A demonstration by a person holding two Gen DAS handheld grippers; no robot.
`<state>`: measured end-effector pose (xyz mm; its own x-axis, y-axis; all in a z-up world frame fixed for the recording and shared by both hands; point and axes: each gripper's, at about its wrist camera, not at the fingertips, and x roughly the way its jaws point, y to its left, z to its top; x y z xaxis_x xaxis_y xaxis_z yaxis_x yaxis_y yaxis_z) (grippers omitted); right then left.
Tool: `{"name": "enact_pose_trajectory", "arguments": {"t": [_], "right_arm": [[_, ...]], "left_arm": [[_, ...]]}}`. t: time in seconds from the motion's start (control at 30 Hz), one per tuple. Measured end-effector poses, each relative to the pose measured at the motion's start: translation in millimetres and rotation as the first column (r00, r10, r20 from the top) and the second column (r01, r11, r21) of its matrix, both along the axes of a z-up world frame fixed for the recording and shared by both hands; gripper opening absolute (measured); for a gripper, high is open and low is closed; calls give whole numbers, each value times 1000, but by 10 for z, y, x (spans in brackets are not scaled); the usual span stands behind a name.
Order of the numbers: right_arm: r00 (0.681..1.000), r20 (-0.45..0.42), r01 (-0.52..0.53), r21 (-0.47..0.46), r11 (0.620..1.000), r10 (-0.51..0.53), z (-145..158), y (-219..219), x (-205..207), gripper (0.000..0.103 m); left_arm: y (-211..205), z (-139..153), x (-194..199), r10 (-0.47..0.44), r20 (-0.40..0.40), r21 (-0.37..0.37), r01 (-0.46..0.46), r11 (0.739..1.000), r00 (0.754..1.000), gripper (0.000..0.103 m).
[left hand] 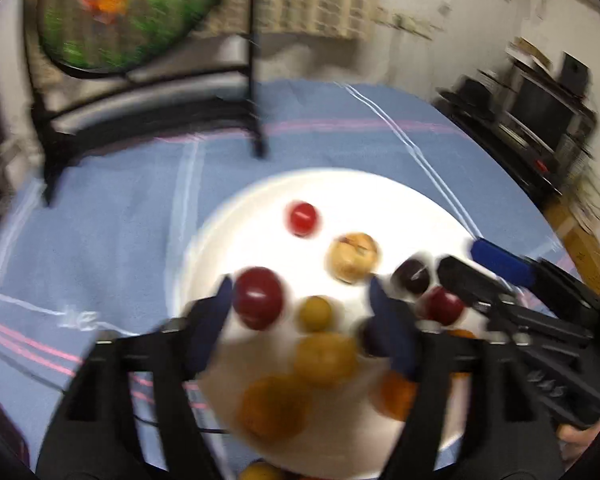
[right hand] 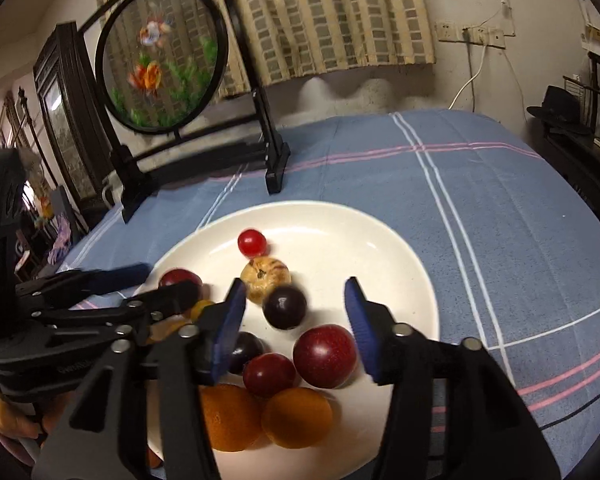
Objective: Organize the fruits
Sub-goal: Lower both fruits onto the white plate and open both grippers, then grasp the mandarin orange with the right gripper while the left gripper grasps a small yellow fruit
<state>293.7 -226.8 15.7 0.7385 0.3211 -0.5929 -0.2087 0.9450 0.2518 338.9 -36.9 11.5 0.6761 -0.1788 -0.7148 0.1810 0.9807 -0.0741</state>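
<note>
A white plate point(right hand: 380, 248) on the blue checked cloth holds several fruits: a small red tomato point(right hand: 252, 242), a tan fruit point(right hand: 265, 276), a dark plum point(right hand: 284, 306), red plums point(right hand: 325, 356) and oranges point(right hand: 297, 417). My right gripper point(right hand: 296, 316) is open and empty, hovering over the dark plum and the red plums. My left gripper point(left hand: 300, 304) is open and empty above the plate point(left hand: 380, 200), with a red plum point(left hand: 258, 298) by its left finger and a yellow fruit point(left hand: 315, 313) between the fingers. The right gripper point(left hand: 496, 276) also shows in the left wrist view.
A round embroidered screen point(right hand: 160, 60) on a black stand point(right hand: 276, 168) is at the table's back left. A curtain hangs behind. Dark shelving with electronics point(left hand: 540, 120) stands to the right of the table.
</note>
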Motion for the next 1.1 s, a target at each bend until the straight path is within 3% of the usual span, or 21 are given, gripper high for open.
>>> {"name": "enact_pose_trajectory", "arguments": {"t": [0.1, 0.17, 0.37, 0.5, 0.63, 0.73, 0.93, 1.1], "right_arm": [[1000, 15, -9, 32, 999, 8, 143, -41, -158, 53], [999, 41, -29, 42, 999, 27, 232, -15, -329, 62], [985, 52, -165, 1, 986, 165, 192, 401, -955, 65], [963, -17, -268, -76, 960, 268, 14, 775, -1141, 65], [937, -69, -349, -130, 928, 342, -128, 1043, -1251, 65], [934, -80, -356, -170, 919, 347, -182, 1093, -1276, 65], [923, -173, -369, -145, 918, 343, -303, 1116, -1170, 66], [944, -153, -320, -199, 926, 293, -336, 1152, -1116, 65]], "left_arm": [[205, 191, -240, 18, 47, -53, -15, 998, 999, 92], [319, 271, -429, 46, 83, -50, -42, 998, 996, 100], [713, 172, -983, 165, 144, 22, -169, 985, 976, 101], [958, -37, -1044, 262, 72, 57, -267, 962, 962, 101], [1194, -109, -1039, 351, 34, 34, -352, 935, 936, 101], [1260, -56, -1086, 373, 46, 2, -373, 928, 927, 101], [1335, -36, -1094, 395, 39, -8, -395, 919, 918, 101], [1354, -21, -1113, 390, 31, -42, -389, 921, 920, 101]]}}
